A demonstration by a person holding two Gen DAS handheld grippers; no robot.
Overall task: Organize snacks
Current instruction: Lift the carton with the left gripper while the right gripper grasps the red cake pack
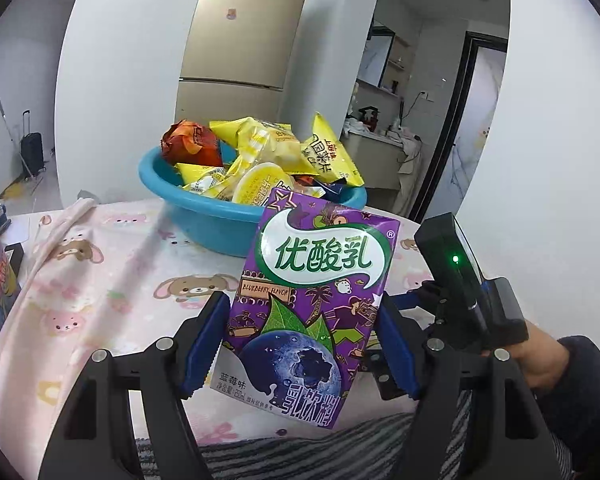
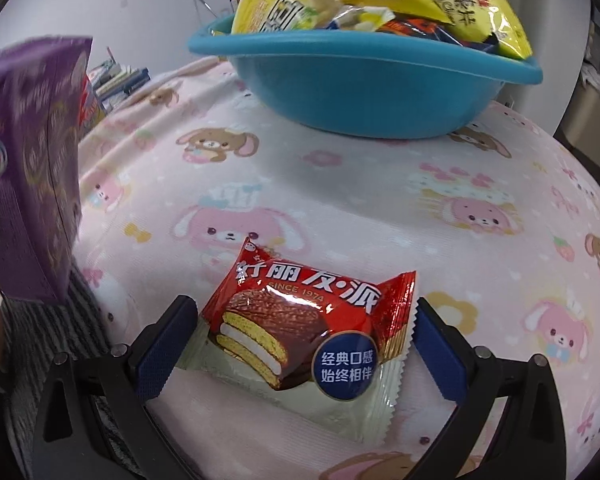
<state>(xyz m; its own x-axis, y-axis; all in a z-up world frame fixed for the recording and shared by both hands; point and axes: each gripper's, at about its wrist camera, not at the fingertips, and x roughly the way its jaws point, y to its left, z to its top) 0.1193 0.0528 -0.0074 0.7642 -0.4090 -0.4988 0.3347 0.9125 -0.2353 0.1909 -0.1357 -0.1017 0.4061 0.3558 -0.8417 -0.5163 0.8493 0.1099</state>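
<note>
Pinching purple carton – left gripper pads on both sides, carton upright; right gripper spread around red pie pack on cloth – basin behind

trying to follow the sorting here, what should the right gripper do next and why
Probably close on the red pie packet. The right gripper is open with the packet lying on the cloth between its pads, neither pad pressing it yet, while the left gripper already grips the purple milk carton.

A tall beige two-door fridge stands behind the desk; a dark wheeled suitcase sits by the wall
</note>
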